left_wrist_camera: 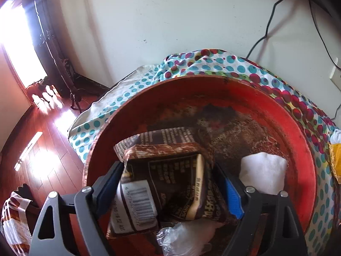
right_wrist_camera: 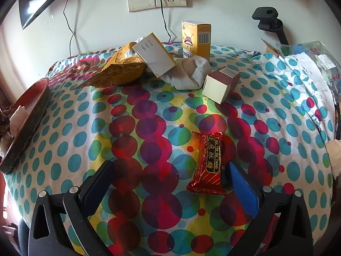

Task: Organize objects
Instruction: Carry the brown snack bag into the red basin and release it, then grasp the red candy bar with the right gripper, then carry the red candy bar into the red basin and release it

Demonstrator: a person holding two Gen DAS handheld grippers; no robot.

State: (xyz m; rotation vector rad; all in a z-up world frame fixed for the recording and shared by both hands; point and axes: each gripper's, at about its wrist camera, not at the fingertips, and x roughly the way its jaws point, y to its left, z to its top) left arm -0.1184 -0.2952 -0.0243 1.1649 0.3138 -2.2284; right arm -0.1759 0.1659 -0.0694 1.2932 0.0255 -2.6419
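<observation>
Brown packet (left_wrist_camera: 170, 183), long axis toward 11 o'clock, sits clamped in our left gripper (left_wrist_camera: 168, 183) over the red basin (left_wrist_camera: 277, 115); our right gripper (right_wrist_camera: 170, 183) gapes empty, the red candy (right_wrist_camera: 210, 162) pointing 12 o'clock.

Left gripper (left_wrist_camera: 168, 183) jaws clamped around a load, right gripper (right_wrist_camera: 170, 183) jaws spread wide, holding nothing

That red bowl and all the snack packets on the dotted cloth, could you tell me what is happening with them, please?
A person is tidying with two handheld grippers. The left gripper is shut on a dark brown snack packet over the round red bowl, which already holds a white folded cloth. The right gripper is open above the polka-dot tablecloth, with a red foil candy bar lying near its blue finger. Boxes and a yellow packet wait further back.
</observation>
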